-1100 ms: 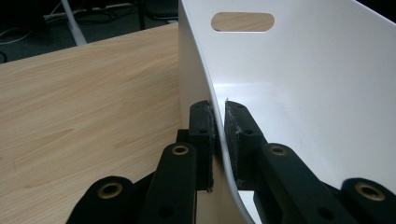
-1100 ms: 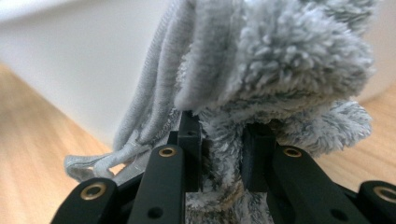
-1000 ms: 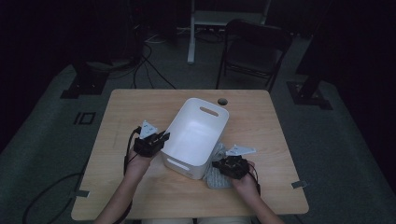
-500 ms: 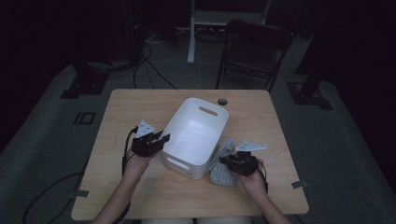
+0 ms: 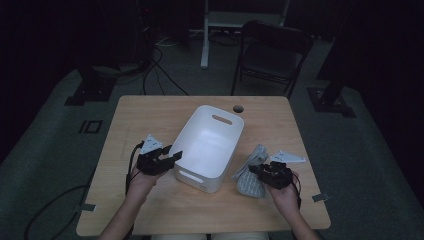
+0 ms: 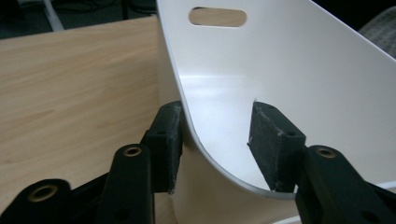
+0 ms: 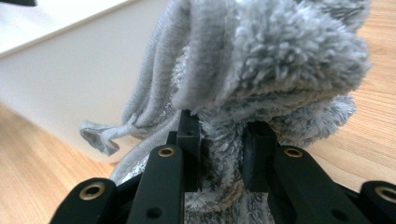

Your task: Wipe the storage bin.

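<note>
A smooth white plastic bin (image 5: 210,147) with rounded corners and slot handles stands empty on the pale wood-grain bench (image 5: 150,115). The left gripper (image 6: 219,140) straddles its thin curved rim, its jaws having just been opening: one pad outside at the wall, the other inside, standing clear. The right gripper (image 7: 222,140) is clamped on a fluffy grey towel (image 7: 261,60) bunched beside the bin's outer wall.

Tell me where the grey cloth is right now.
In the high view the grey cloth hangs bunched in the right gripper, just right of the white bin, near the table's front-right part.
</note>
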Tool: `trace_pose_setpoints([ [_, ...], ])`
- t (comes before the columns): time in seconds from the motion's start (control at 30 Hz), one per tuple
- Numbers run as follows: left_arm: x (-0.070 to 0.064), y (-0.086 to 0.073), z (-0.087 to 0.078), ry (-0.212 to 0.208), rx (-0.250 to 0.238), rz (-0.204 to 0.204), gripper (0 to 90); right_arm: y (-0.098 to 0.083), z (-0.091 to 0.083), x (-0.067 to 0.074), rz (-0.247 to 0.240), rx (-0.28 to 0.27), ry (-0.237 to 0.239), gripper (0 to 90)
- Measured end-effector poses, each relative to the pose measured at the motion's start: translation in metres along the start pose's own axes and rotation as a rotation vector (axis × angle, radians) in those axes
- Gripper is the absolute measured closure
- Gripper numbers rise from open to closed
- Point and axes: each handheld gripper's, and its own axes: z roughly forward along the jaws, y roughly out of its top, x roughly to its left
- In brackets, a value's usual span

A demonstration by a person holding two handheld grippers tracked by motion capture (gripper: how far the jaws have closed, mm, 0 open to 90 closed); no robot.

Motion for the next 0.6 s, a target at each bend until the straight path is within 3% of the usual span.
trace_pose_setpoints([
  [0.4, -0.023, -0.007, -0.015, -0.078, 0.02, -0.034, 44.6, -0.001, 0.003, 0.0, 0.001, 0.003, -0.015, 72.9],
  [0.6, -0.038, -0.009, -0.02, -0.081, 0.022, 0.002, 42.2, -0.001, 0.003, -0.002, -0.002, 0.005, -0.026, 72.9],
])
